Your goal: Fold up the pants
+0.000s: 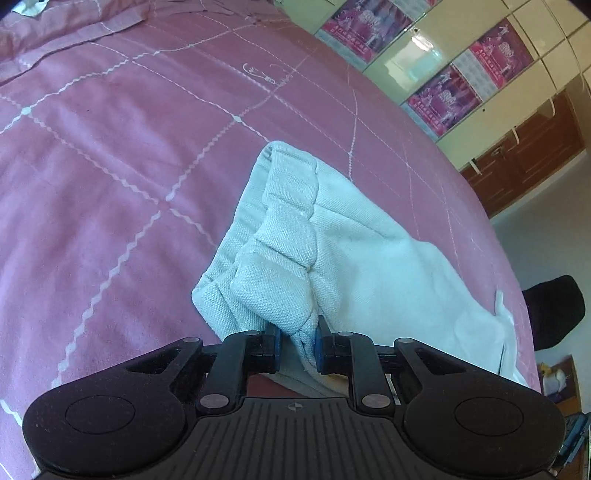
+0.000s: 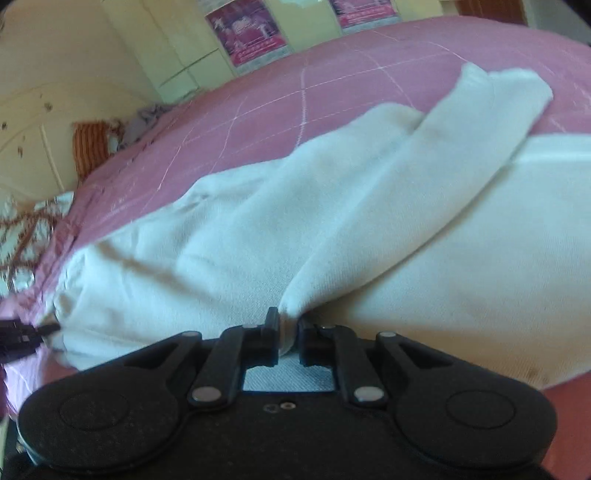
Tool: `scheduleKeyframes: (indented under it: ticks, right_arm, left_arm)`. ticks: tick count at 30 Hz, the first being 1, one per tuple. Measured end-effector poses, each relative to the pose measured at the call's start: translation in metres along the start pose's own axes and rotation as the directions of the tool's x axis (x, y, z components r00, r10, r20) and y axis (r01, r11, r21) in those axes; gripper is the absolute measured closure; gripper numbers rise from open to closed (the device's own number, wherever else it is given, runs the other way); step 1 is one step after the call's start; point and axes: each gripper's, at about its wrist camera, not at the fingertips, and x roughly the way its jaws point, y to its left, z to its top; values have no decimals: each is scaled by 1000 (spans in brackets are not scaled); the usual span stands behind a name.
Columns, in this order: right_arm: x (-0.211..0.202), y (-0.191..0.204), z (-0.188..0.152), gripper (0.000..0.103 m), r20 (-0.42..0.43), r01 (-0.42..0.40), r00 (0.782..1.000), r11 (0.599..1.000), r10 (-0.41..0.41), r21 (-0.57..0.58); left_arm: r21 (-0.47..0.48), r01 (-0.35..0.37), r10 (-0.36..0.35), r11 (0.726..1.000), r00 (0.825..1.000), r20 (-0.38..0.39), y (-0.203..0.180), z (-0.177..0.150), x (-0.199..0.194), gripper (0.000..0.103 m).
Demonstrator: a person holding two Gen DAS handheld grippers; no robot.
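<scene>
**Both grippers pinching the white pants on the bed**

The left gripper (image 1: 297, 345) has its jaws clenched on a bunched fold of the white pants (image 1: 332, 251), at the ribbed waistband end. The right gripper (image 2: 287, 341) likewise clamps a raised ridge of the pants (image 2: 280, 229), which spread across the pink bedspread (image 1: 110, 147). Posters (image 1: 443, 96) hang on the wall beyond; a patterned pillow (image 2: 22, 229) lies at the bed's edge.

Pants (image 2: 369, 221) cut off at right edge, soft blur — poster (image 2: 247, 33) print illegible
</scene>
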Motion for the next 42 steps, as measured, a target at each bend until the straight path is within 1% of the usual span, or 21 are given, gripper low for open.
scheduleKeyframes:
  ticks: [2, 5, 8, 9, 11, 13, 15, 18, 20, 21, 24, 26, 28, 29, 31, 32, 33, 35, 36, 39, 42]
  right_arm:
    - [-4, 1, 1, 94, 4, -1, 1000, 1000, 1, 26]
    - [-16, 6, 7, 94, 21, -14, 1000, 1000, 14, -12]
    - [-26, 3, 10, 94, 19, -52, 998, 998, 52, 19]
    - [-26, 4, 7, 94, 13, -38, 999, 999, 38, 9]
    - [-12, 0, -2, 93, -43, -1, 999, 1000, 1, 14]
    - [-13, -7, -4, 91, -31, -15, 999, 999, 16, 32]
    - [-23, -8, 0, 79, -18, -35, 999, 998, 36, 48]
    - [-60, -11, 5, 55, 107, -28, 994, 999, 25, 26]
    - [-77, -20, 14, 53, 156, -30, 987, 999, 24, 34]
    - [-80, -25, 21, 53, 166, -14, 986, 999, 6, 46]
    - [-76, -35, 48, 53, 177, 50, 982, 997, -59, 56]
    - [-60, -34, 72, 53, 170, 112, 978, 993, -118, 46]
    - [-35, -33, 97, 53, 126, 212, 969, 977, -213, 27]
    - [-21, -33, 107, 51, 101, 243, 965, 970, -244, 24]
    - [4, -38, 121, 35, 21, 297, 955, 955, -297, 5]
    - [19, -39, 125, 35, -21, 340, 940, 940, -341, -25]
    - [27, -40, 126, 38, -34, 362, 931, 931, -363, -51]
    - [33, -46, 123, 86, -45, 377, 923, 921, -383, -102]
    - [27, -53, 121, 100, -49, 348, 934, 933, -354, -92]
    - [-14, -58, 108, 100, 29, 316, 949, 946, -314, -70]
    - [-71, -69, 74, 100, 89, 299, 951, 954, -297, -13]
  left_arm:
    - [24, -4, 3, 1000, 1000, 22, -5, -1, -9, 85]
    - [29, 26, -28, 999, 997, 73, -2, -2, -30, 85]
    - [95, -41, 37, 995, 998, 45, -4, -6, -25, 85]
    - [110, -63, 60, 992, 998, 31, -3, -7, -18, 85]
    - [106, -75, 71, 991, 997, 42, -2, -10, -14, 84]
    - [88, -84, 79, 993, 995, 58, -3, -10, -18, 84]
    - [72, -97, 93, 993, 994, 66, -7, -14, -24, 83]
    - [62, -129, 121, 990, 985, 120, -17, -19, -49, 83]
    - [89, -161, 143, 983, 972, 186, -31, -23, -67, 83]
    - [113, -165, 140, 980, 970, 201, -37, -25, -70, 83]
    - [151, -128, 102, 980, 981, 165, -57, -20, -60, 83]
    - [187, -201, 176, 962, 974, 139, -65, -17, -43, 83]
    - [185, -291, 275, 939, 956, 105, -62, -17, -20, 83]
    - [165, -289, 278, 943, 957, 87, -58, -18, -14, 83]
    - [174, -301, 289, 938, 953, 90, -59, -23, -8, 83]
    - [196, -315, 301, 929, 949, 96, -63, -25, -8, 83]
    - [211, -324, 310, 922, 946, 100, -66, -27, -7, 83]
    - [228, -327, 312, 917, 945, 101, -67, -27, -8, 83]
    - [227, -321, 306, 919, 947, 99, -66, -27, -9, 83]
    - [203, -292, 278, 935, 956, 94, -59, -26, -12, 83]
    - [173, -260, 247, 950, 964, 92, -52, -27, -15, 84]
